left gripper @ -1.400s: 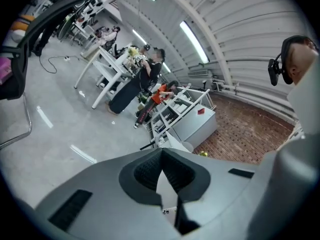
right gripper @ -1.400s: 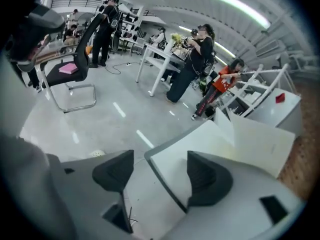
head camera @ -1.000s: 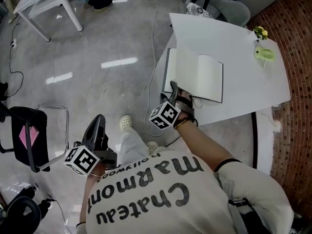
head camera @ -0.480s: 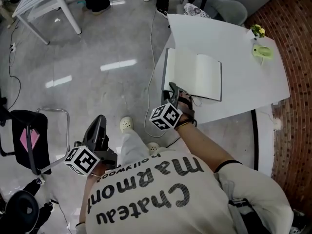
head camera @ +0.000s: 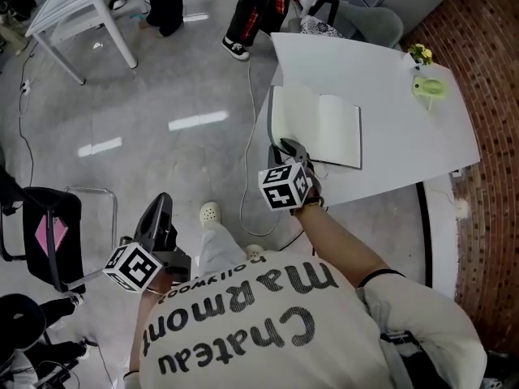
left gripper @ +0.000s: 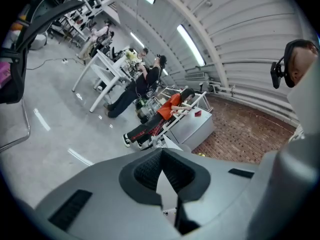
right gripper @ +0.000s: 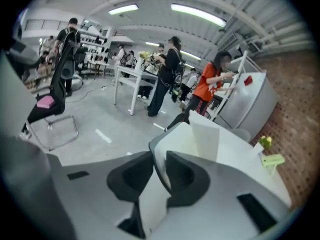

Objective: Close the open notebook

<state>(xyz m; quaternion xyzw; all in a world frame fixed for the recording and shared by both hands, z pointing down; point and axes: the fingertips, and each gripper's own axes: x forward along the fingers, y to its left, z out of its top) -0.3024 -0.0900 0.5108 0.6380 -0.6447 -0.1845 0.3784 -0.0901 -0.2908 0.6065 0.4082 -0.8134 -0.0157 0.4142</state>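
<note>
The open notebook [head camera: 328,130] lies on the white table [head camera: 389,63], pages blank. My right gripper [head camera: 285,147] is at its near left corner. Its jaws are closing, and the grey cover's edge [right gripper: 159,160] is pinched between the pads and lifted off the table. In the right gripper view a white page [right gripper: 206,136] stands up behind the raised cover. My left gripper [head camera: 160,207] hangs low beside my leg, far from the table and over the floor. Its fingertips [left gripper: 162,156] meet with nothing between them.
A green item [head camera: 428,87] and a small yellow-green one [head camera: 419,53] sit at the table's far right corner. A cable [head camera: 246,128] trails on the floor beside the table. A black chair [head camera: 50,235] stands at left, a white table [head camera: 77,6] far left, and a person's legs [head camera: 258,10] near the table's far end.
My right gripper has risen and rolled, and its jaws have closed on the notebook's cover, raising its corner. A person has walked into view at the top. The left gripper has stayed put.
</note>
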